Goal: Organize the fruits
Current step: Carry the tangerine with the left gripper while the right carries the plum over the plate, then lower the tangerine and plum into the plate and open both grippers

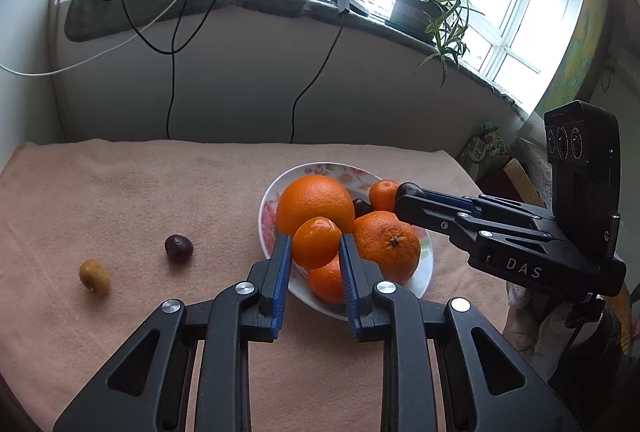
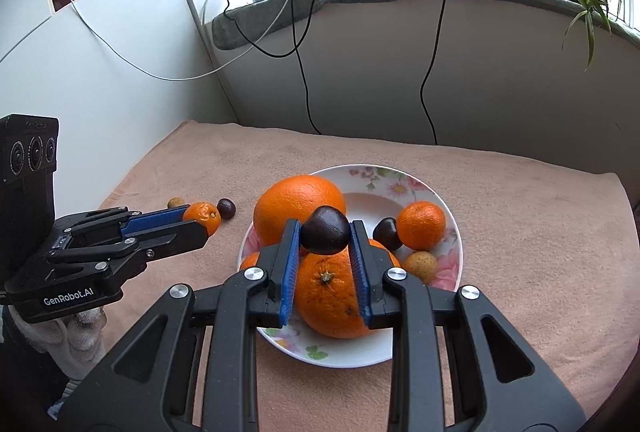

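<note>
A white floral plate [image 1: 269, 206] [image 2: 424, 348] holds two large oranges [image 1: 314, 204] [image 2: 330, 296], small mandarins [image 2: 421, 225], a dark chestnut [image 2: 387, 233] and a small brownish fruit [image 2: 420, 265]. My left gripper [image 1: 315, 244] is shut on a small mandarin [image 1: 317, 242] above the plate's near-left rim; it also shows in the right wrist view [image 2: 200, 218]. My right gripper [image 2: 325, 232] is shut on a dark chestnut [image 2: 325, 230] above the plate; it also shows in the left wrist view [image 1: 406, 192].
On the pink towel [image 1: 120, 192] left of the plate lie a dark chestnut [image 1: 179, 248] [image 2: 226, 208] and a brownish fruit [image 1: 94, 276] [image 2: 175, 202]. A wall and windowsill with cables, chargers and a potted plant [image 1: 432, 4] stand behind.
</note>
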